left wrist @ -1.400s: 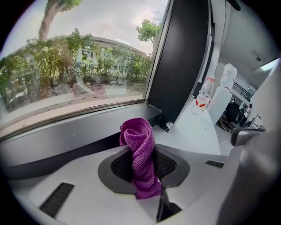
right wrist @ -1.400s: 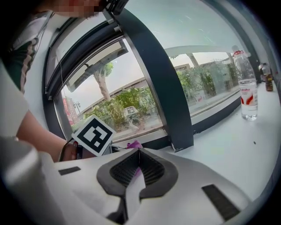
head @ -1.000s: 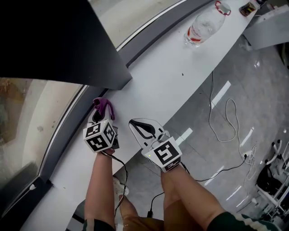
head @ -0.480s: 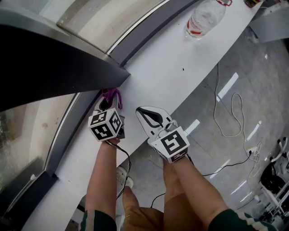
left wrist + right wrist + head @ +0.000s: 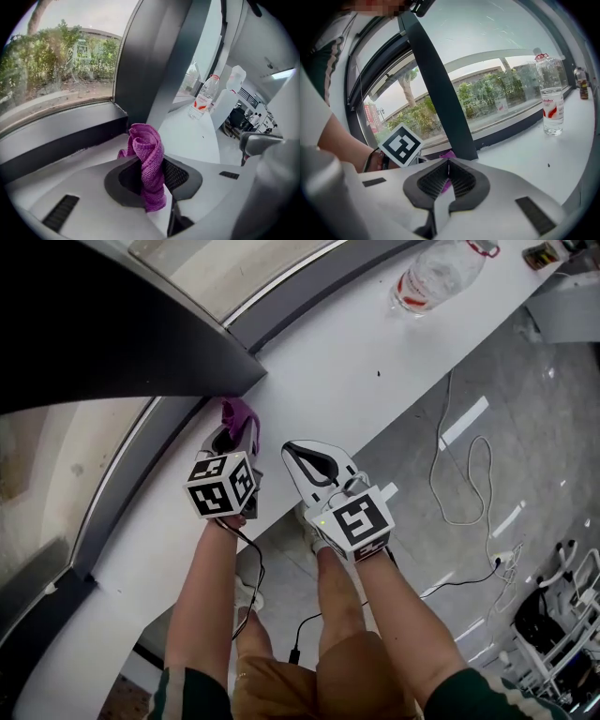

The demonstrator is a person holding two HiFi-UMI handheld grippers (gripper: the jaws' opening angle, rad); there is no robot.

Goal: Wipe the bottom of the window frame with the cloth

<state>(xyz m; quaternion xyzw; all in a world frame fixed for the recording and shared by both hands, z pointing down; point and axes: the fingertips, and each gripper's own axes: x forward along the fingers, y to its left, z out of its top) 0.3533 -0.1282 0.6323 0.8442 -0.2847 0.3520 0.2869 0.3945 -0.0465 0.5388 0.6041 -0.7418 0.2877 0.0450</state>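
Note:
A purple cloth (image 5: 240,415) is bunched between the jaws of my left gripper (image 5: 234,434), which is shut on it. The cloth sits on the white sill next to the dark bottom rail of the window frame (image 5: 139,476), just below the foot of the dark mullion (image 5: 141,343). In the left gripper view the cloth (image 5: 148,154) stands up from the jaws, with the bottom rail (image 5: 61,140) to its left. My right gripper (image 5: 314,461) hovers over the sill beside the left one, shut with nothing held; its jaws (image 5: 448,174) meet in its own view.
A clear plastic water bottle (image 5: 439,276) with a red label stands farther along the white sill (image 5: 356,371). Cables (image 5: 459,493) trail on the grey floor below the sill's edge. A white rack (image 5: 562,615) stands at the lower right.
My left gripper has carried the cloth along the sill toward the foot of the mullion. The right gripper has moved along beside it, still shut.

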